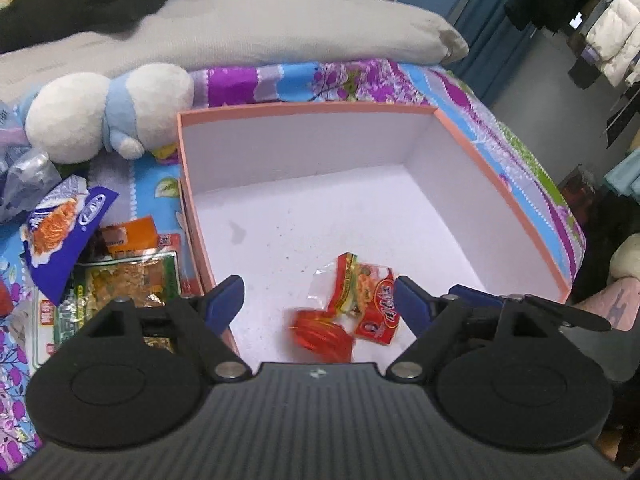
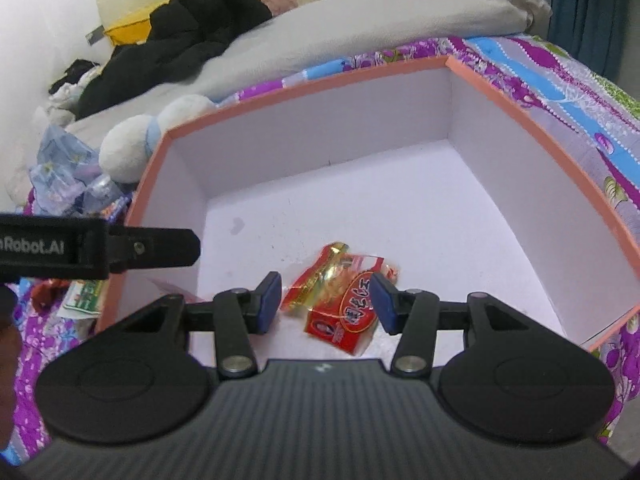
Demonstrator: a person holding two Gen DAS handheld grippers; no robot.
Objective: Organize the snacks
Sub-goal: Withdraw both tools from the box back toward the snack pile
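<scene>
Floral bedsheet [image 1: 460,92] under pink-rimmed white box [image 1: 312,109], mostly bare inside. Pile of snack packets [image 1: 116,276] waits outside box, left: most sorting left. Red snack packet [image 2: 348,300] and small red candy [image 1: 322,334] already on box floor. My left gripper [image 1: 318,304] and right gripper [image 2: 325,300] both spread, holding nothing.

The only print that reads clearly is "nRobot.AI" in white on the black left gripper [image 2: 96,248], cut off at the picture's left edge. The red snack packet [image 2: 352,312] in the box carries large white characters on a red oval, too blurred to read.
</scene>
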